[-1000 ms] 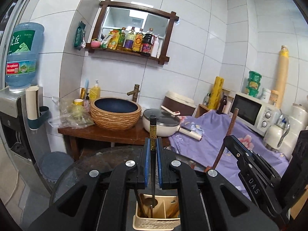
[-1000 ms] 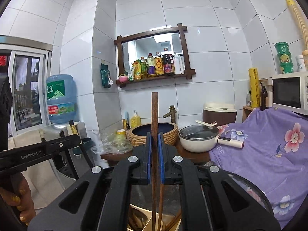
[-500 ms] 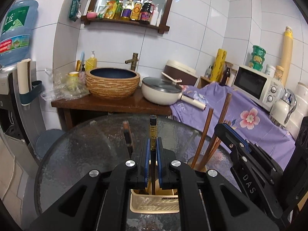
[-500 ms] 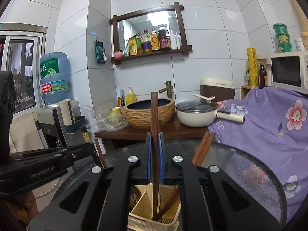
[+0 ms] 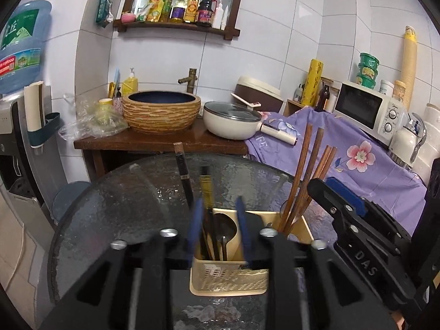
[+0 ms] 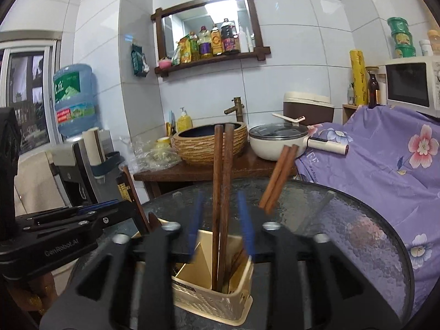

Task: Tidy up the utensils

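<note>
A beige utensil holder (image 5: 229, 277) stands on the round glass table (image 5: 132, 200); it also shows in the right wrist view (image 6: 214, 299). My left gripper (image 5: 218, 224) is open just above it, and a dark spoon with a gold band (image 5: 206, 195) stands in the holder between the jaws. My right gripper (image 6: 221, 220) is open, and a pair of brown chopsticks (image 6: 221, 192) stands in the holder between its jaws. More wooden chopsticks (image 5: 305, 176) lean in the holder's right compartment.
Behind the table are a wooden stand with a woven basin (image 5: 162, 111), a white pan (image 5: 231, 119), a purple flowered cloth (image 5: 357, 159), a microwave (image 5: 365, 108) and a water dispenser (image 5: 19, 55). The right gripper's body (image 5: 357, 236) is close beside the holder.
Both grippers have opened and let go: the spoon and the chopstick now stand in the holder. Both cameras have tilted down and show more of the table.
</note>
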`<state>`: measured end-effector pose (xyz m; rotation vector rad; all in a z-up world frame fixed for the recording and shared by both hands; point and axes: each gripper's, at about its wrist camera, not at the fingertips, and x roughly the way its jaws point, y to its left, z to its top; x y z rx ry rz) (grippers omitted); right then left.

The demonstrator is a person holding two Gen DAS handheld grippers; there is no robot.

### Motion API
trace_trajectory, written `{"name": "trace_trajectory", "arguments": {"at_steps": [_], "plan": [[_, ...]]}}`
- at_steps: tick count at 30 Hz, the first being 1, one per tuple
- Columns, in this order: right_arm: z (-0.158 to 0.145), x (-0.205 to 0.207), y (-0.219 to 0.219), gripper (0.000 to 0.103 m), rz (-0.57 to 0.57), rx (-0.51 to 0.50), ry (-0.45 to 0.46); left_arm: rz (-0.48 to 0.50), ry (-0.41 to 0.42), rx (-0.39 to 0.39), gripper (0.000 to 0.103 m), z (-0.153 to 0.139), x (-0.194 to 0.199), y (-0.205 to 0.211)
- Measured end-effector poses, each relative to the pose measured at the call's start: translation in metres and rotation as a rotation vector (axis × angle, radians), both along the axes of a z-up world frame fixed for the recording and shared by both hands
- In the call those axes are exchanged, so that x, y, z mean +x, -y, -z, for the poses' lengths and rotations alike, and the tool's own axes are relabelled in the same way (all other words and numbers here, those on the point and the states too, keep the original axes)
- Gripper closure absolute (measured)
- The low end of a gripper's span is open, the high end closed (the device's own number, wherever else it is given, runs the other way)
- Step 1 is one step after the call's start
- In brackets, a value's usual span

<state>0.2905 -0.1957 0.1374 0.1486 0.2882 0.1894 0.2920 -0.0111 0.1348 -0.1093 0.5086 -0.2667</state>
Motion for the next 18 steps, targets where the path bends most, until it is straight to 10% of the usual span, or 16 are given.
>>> {"name": "trace_trajectory", "arguments": {"at_steps": [7,18], "plan": [[0.002,-0.049,0.019,0.031,-0.01,0.01,0.005,-0.046,0.13,-0.03,0.007,-0.001,-0.064,-0.026],[0.062,-0.141,0.014,0.011,-0.07,-0.034,-0.098,-0.067,0.041,-0.099,0.006,0.074,-0.13,-0.055]]}}
